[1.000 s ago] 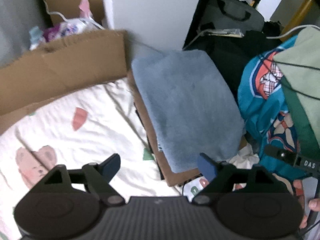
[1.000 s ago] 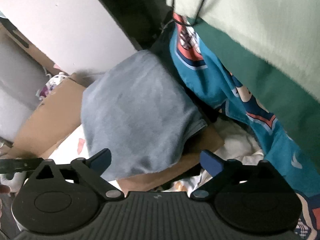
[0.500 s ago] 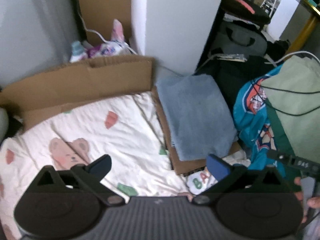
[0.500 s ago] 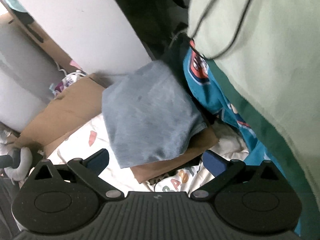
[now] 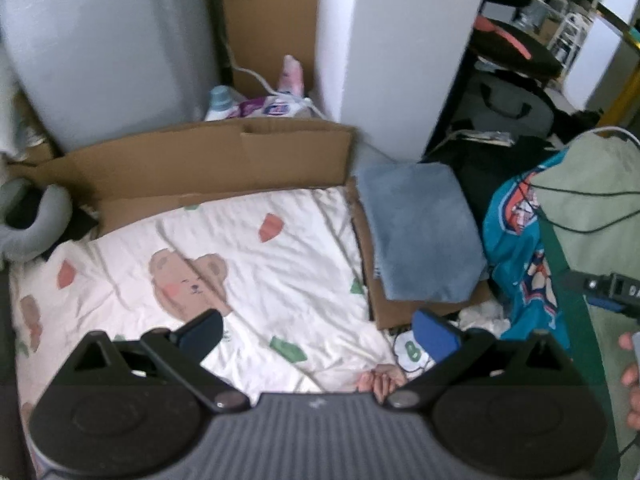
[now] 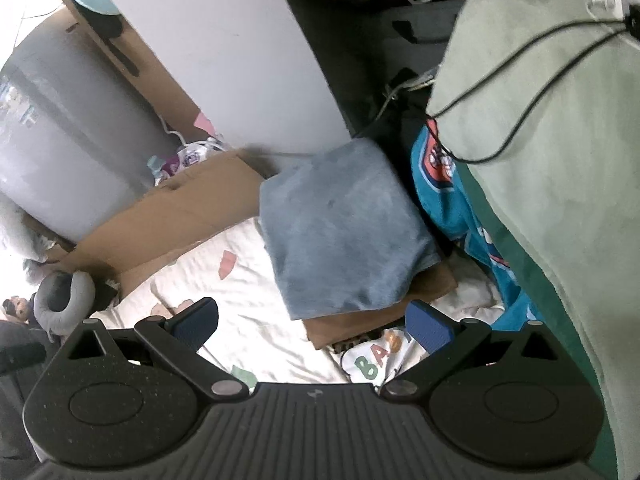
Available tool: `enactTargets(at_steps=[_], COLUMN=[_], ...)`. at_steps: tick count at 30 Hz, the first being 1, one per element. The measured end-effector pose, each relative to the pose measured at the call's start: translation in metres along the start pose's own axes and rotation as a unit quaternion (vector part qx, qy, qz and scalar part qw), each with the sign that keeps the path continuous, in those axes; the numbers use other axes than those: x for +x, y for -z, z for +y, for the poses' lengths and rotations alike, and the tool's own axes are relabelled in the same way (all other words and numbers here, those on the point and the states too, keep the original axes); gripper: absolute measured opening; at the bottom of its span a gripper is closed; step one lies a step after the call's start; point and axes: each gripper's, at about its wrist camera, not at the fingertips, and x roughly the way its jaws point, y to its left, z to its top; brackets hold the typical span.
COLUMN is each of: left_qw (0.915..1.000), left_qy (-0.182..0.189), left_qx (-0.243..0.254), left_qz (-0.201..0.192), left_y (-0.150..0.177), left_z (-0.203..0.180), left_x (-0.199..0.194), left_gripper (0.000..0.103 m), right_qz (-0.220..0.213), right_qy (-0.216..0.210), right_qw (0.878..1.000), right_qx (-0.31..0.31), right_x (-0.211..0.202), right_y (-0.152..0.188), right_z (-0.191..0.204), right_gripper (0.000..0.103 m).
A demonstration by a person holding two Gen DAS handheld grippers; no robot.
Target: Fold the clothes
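Observation:
A folded grey-blue garment (image 5: 420, 236) (image 6: 344, 232) lies on a flat piece of cardboard (image 5: 404, 312) (image 6: 360, 320) beside a white sheet with bear prints (image 5: 208, 256) (image 6: 240, 304). To its right is a heap of clothes: a teal printed garment (image 5: 516, 248) (image 6: 452, 200) under a pale green one with a dark green band (image 5: 592, 192) (image 6: 540, 128). My left gripper (image 5: 318, 332) hangs high above the sheet, open and empty. My right gripper (image 6: 312, 322) is also open and empty, above the garment's near edge.
A cardboard wall (image 5: 208, 164) (image 6: 172, 208) borders the sheet at the back, with a grey appliance (image 5: 100, 52) and white panel (image 5: 400, 48) behind. A grey neck pillow (image 5: 32, 220) (image 6: 64, 296) lies at left. Black cables (image 6: 512, 80) cross the green garment. Dark bags (image 5: 508, 104) stand at right.
Both grippers have risen well away from the folded garment, so it looks smaller and more of the sheet and room shows. The left jaws stand slightly wider.

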Motion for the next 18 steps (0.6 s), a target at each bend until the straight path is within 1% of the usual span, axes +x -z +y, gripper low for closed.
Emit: enactTargets(at_steps=[3, 5, 8, 11, 15, 18], left_qw=[0.9998, 0.9997, 0.9988, 0.9981, 0.9969, 0.9961], left_qy=[0.004, -0.005, -0.014, -0.019, -0.033, -0.037], left_qx=[-0.017, -0.02, -0.041, -0.052, -0.064, -0.073], left_qz=[-0.005, -0.011, -0.025, -0.029, -0.033, -0.031], left_y=[0.007, 0.009, 0.013, 0.018, 0.025, 0.034], left_z=[0.01, 0.016, 0.031, 0.045, 0.066, 0.081], left_x=[-0.015, -0.026, -0.044, -0.061, -0.081, -0.095], left_gripper=[0.102, 0.102, 0.102, 0.102, 0.102, 0.102], right_qz=[0.004, 0.004, 0.004, 0.005, 0.012, 0.012], right_qy=[0.0, 0.006, 0.012, 0.006, -0.011, -0.003], right_qw=[1.0, 1.0, 0.999, 0.999, 0.999, 0.998], right_qx=[-0.008, -0.012, -0.038, -0.053, -0.049, -0.058], right_x=[-0.012, -0.021, -0.037, -0.051, -0.07, -0.083], right_y=[-0.001, -0.003, -0.006, -0.008, -0.009, -0.007], right_z=[0.012, 0.022, 0.042, 0.061, 0.084, 0.103], right_gripper=[0.103, 0.103, 0.103, 0.103, 0.103, 0.103])
